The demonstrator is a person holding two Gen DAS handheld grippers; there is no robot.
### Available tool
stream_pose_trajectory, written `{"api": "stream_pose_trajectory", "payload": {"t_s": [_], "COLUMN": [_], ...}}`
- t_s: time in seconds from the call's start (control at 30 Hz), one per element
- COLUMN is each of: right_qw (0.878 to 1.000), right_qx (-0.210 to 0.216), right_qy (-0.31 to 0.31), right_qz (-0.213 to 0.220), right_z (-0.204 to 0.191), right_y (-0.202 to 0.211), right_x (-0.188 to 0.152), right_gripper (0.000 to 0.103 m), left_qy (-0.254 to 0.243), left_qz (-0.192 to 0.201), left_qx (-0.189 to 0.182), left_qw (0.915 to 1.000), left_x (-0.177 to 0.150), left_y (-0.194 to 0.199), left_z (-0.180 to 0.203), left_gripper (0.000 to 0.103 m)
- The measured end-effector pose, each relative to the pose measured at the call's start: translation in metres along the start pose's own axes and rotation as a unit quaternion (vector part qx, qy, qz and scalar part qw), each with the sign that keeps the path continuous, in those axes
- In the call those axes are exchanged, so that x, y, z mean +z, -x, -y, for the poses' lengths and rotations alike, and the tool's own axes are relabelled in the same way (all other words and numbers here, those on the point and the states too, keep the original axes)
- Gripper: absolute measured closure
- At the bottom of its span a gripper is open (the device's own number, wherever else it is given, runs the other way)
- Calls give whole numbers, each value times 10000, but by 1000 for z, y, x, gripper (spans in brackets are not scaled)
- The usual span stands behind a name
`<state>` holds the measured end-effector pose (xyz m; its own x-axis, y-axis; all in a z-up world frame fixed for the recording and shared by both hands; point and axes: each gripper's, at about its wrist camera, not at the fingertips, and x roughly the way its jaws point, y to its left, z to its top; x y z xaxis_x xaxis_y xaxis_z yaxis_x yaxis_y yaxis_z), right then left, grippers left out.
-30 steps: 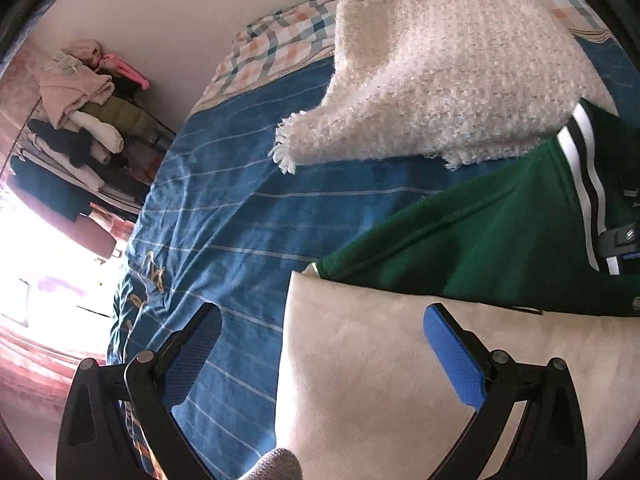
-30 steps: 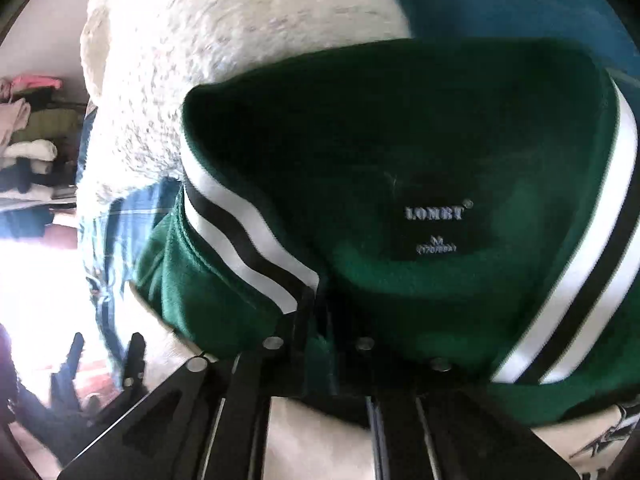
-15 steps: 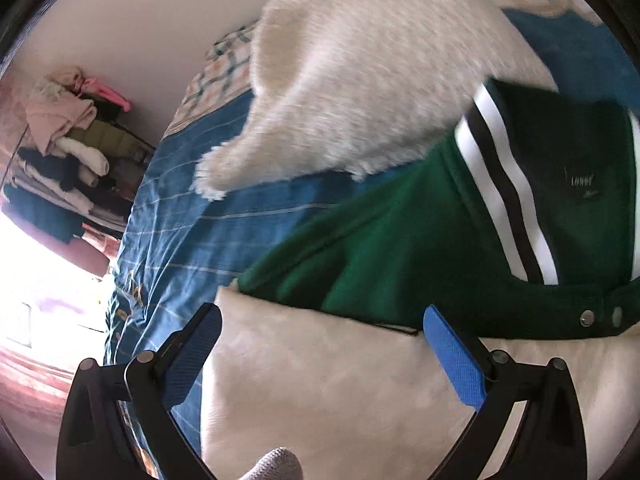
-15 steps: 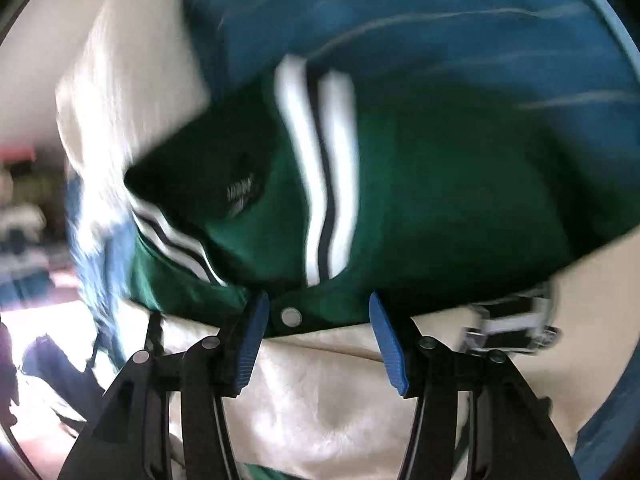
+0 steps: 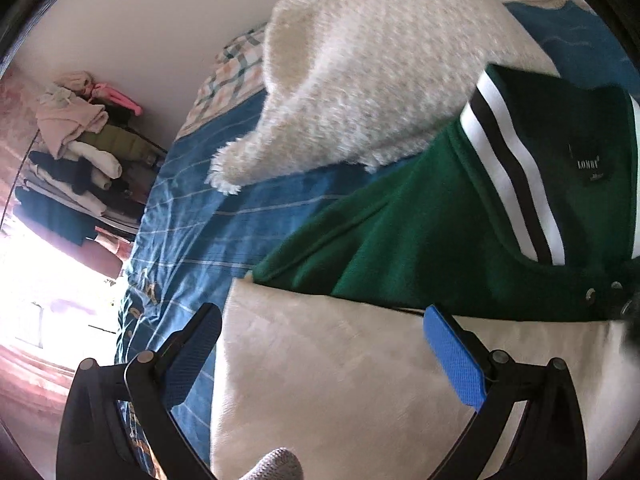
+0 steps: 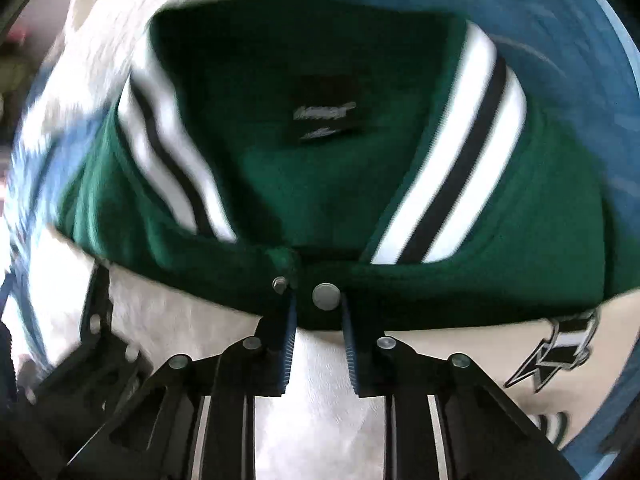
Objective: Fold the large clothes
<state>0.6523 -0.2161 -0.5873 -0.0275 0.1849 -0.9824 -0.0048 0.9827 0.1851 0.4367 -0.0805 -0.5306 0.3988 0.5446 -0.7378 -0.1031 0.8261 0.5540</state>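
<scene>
A green varsity jacket (image 5: 400, 240) with cream sleeves and a black-and-white striped collar (image 5: 512, 184) lies on the blue bed. My left gripper (image 5: 322, 320) hangs open over its cream sleeve (image 5: 340, 380), holding nothing. In the right wrist view the picture is blurred. There my right gripper (image 6: 316, 304) is closing on the jacket's (image 6: 280, 184) green front edge just below the collar (image 6: 452, 184), beside a metal snap (image 6: 327, 296). The fabric sits pinched between the blue pads (image 6: 289, 340).
A fluffy white sweater (image 5: 380, 80) lies on the blue striped sheet (image 5: 208, 232) beyond the jacket, partly touching its collar. A checked pillow (image 5: 232, 68) sits at the head. A rack of piled clothes (image 5: 76, 148) stands at the left by the wall.
My left gripper drifted toward the collar, so the label and snaps came into its view. My right gripper let go, opened wide, then narrowed again on the front edge by the snap.
</scene>
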Motion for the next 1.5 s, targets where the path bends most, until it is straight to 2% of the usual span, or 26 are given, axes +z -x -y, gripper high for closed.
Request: {"api": "stream_pose_trajectory", "payload": {"t_s": [0.07, 0.1, 0.13, 0.2, 0.27, 0.33, 0.37, 0.4, 0.5, 0.57, 0.63, 0.73, 0.77, 0.8, 0.87, 0.9, 0.93, 0.97, 1.0, 1.1, 1.3, 1.43, 1.5], "right_qw": [9990, 9977, 9969, 9905, 9818, 9817, 9829, 9846, 9875, 9876, 9852, 9888, 9891, 9887, 9904, 9911, 9920, 9939, 9952, 9941, 9868, 9916, 9926], "right_qx": [25, 222, 390, 1015, 1569, 1759, 1730, 1649, 1415, 1280, 1272, 833, 734, 719, 284, 95, -13, -19, -120, 88, 288, 230, 485], "right_qy": [-126, -391, -559, -913, -998, -641, -553, -518, -650, -895, -1146, -1237, -1279, -1313, -1256, -1256, -1217, -1087, -974, -1063, -1407, -1217, -1101], "right_qz": [429, 506, 401, -179, -399, -336, -297, -273, -226, -179, -93, 66, 25, -74, -495, -438, -325, -155, -7, 180, 753, 370, 156], "right_z": [19, 32, 39, 56, 64, 73, 78, 90, 113, 131, 134, 114, 110, 84, 72, 68, 64, 58, 54, 65, 84, 88, 92], "right_y": [17, 25, 25, 20, 32, 63, 74, 87, 100, 96, 82, 58, 49, 30, -4, -11, -11, -7, -2, 2, 16, 1, 6], "right_x": [7, 16, 23, 33, 27, 1, -10, -32, -66, -68, -56, -24, -15, -5, 10, 13, 15, 17, 17, 11, 7, 22, 26], "right_gripper": [103, 103, 103, 103, 98, 75, 50, 37, 37, 37, 37, 37, 37, 37, 36, 38, 53, 74, 82, 87, 89, 86, 76], "left_qy": [75, 107, 117, 158, 295, 433, 471, 498, 620, 730, 751, 685, 638, 598, 405, 344, 281, 250, 231, 240, 333, 326, 333], "left_qz": [46, 82, 99, 111, 128, 88, 54, -6, -140, -173, -268, -220, -204, -196, -215, -205, -174, -137, -74, 44, 48, 73, 97], "left_qx": [23, 39, 60, 90, 62, 14, -10, 13, 188, 426, 585, 811, 840, 853, 914, 923, 948, 964, 966, 988, 976, 939, 860], "left_qw": [10000, 9999, 9999, 9998, 9995, 9990, 9989, 9988, 9978, 9963, 9951, 9941, 9942, 9944, 9948, 9949, 9949, 9949, 9950, 9948, 9947, 9950, 9957], "left_x": [1, 0, 0, -3, -12, -25, -32, -40, -57, -57, -49, -34, -25, -20, -9, -5, -2, 0, 1, 1, 3, 6, 3], "left_y": [3, 5, 7, 13, 26, 39, 44, 50, 57, 53, 41, 24, 16, 12, -1, -3, -5, -4, -2, 4, 4, 9, 18], "left_z": [-8, -12, -15, -23, -38, -54, -60, -66, -76, -73, -60, -36, -24, -17, 0, 5, 9, 10, 10, 5, -7, -9, -13], "left_gripper": [0, 0, 0, 0, 0, 0, 0, 0, 0, 0, 0, 0, 0, 0, 0, 0, 0, 0, 0, 0, 0, 0, 0]}}
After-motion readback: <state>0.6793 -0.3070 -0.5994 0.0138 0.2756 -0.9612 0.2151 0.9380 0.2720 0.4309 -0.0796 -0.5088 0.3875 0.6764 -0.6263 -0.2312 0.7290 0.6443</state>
